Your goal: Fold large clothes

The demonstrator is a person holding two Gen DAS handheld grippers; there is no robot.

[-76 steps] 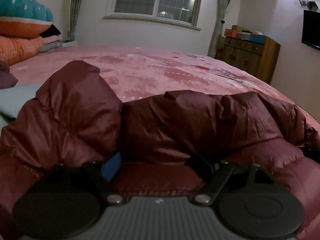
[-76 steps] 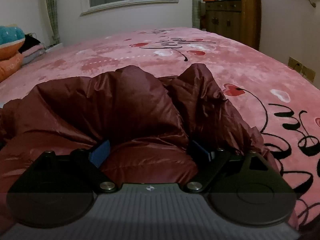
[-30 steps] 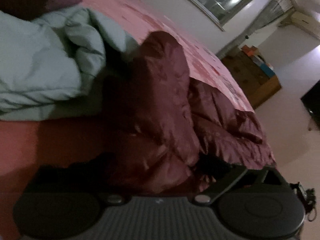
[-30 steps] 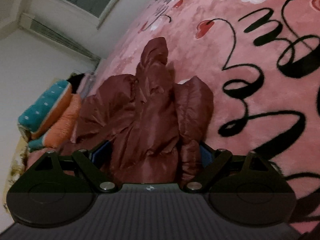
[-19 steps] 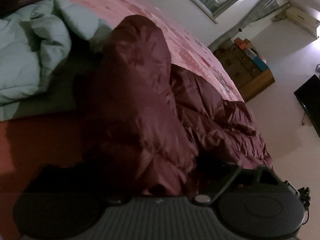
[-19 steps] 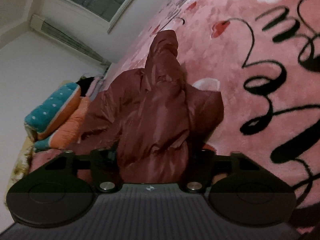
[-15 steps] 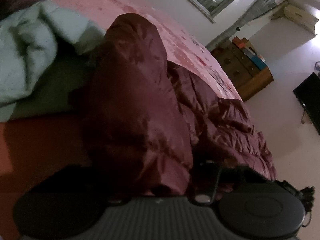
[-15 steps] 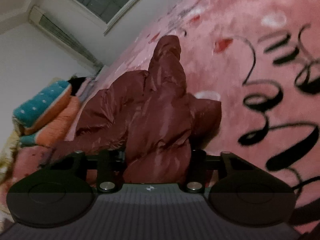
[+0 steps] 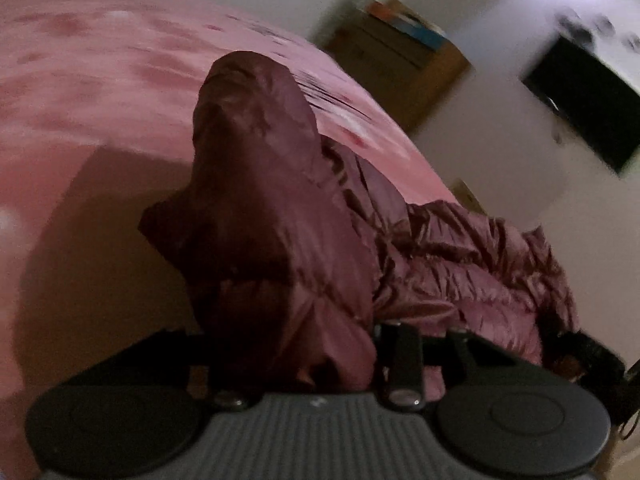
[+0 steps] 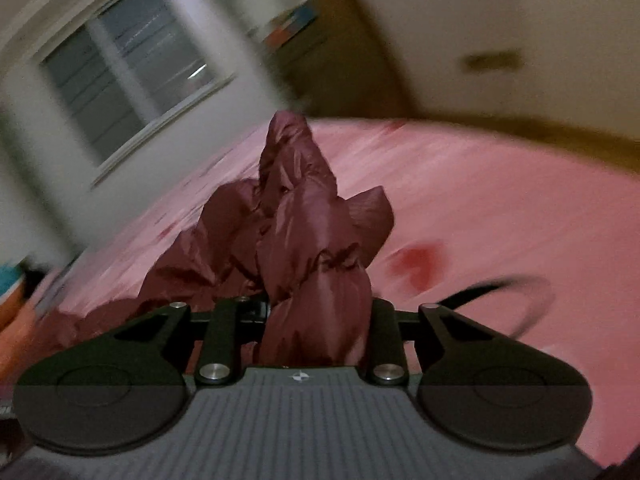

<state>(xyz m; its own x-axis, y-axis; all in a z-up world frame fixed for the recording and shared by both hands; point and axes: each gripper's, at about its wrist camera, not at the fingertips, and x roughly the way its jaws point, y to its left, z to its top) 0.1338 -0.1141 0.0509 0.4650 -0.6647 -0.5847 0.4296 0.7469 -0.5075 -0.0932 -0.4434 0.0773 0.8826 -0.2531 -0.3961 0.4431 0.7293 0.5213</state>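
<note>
A dark maroon puffer jacket (image 9: 280, 208) hangs bunched over the pink bedspread (image 9: 80, 80). My left gripper (image 9: 296, 352) is shut on a thick fold of the jacket, which hides the fingertips. The rest of the jacket trails to the right. In the right wrist view the same jacket (image 10: 304, 232) rises in a crumpled peak. My right gripper (image 10: 316, 332) is shut on another bunch of it, above the bedspread (image 10: 500, 220). Both views are motion-blurred.
A wooden dresser (image 9: 400, 64) with boxes on top stands beyond the bed, and a black TV (image 9: 584, 96) hangs on the wall. A window (image 10: 128, 64) is behind the bed. Orange and teal pillows (image 10: 12, 292) lie at the far left.
Both grippers closed on the jacket's edge and lifted it off the bed. The views swung round; the pale green quilt left the left view.
</note>
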